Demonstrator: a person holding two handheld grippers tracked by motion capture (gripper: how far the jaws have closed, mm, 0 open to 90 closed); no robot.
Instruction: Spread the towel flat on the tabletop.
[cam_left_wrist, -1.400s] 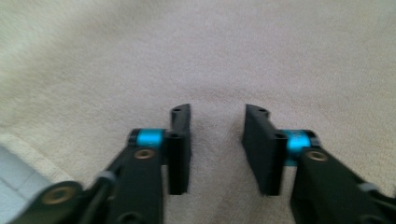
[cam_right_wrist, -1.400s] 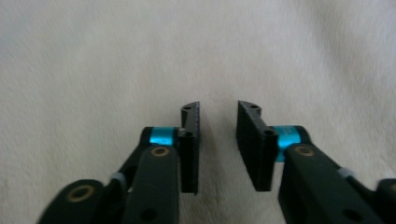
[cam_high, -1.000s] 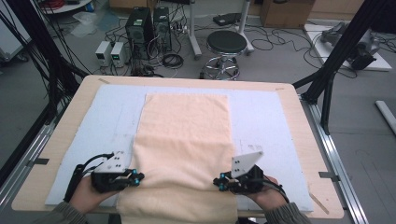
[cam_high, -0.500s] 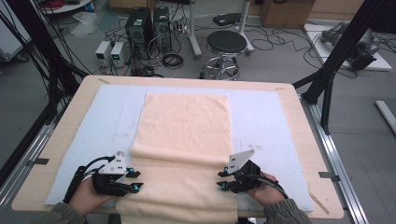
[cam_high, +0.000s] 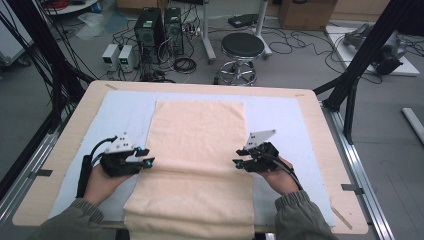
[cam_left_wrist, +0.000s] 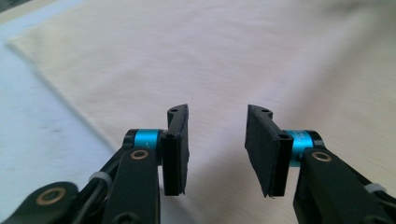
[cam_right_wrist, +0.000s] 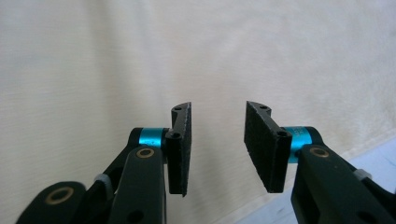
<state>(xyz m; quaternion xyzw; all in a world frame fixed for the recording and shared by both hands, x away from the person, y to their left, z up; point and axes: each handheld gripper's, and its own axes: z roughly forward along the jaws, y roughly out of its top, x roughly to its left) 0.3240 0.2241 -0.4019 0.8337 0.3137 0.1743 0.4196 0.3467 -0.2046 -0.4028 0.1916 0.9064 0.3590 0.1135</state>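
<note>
A cream cloth (cam_high: 200, 135) lies lengthwise on the pale blue mat (cam_high: 125, 107), and its near end hangs over the table's front edge. A crease runs across it between the two grippers. My left gripper (cam_high: 148, 157) sits at the cloth's left edge. Its jaws have just been opening and now stand apart (cam_left_wrist: 217, 112) over the cloth (cam_left_wrist: 261, 56), with nothing between the pads. My right gripper (cam_high: 238, 163) sits at the cloth's right edge. Its jaws have likewise been opening (cam_right_wrist: 218, 109) and hold nothing above the cloth (cam_right_wrist: 140, 56).
The wooden table (cam_high: 60, 150) has bare mat to the left and right of the cloth. Beyond its far edge stand a black stool (cam_high: 242, 47), computer towers (cam_high: 160, 30) and floor cables. Black frame posts (cam_high: 365, 55) rise at both sides.
Both grippers moved away from the person along the cloth's side edges. Their jaws, shut on the cloth's edges a second ago, have let go and stand open.
</note>
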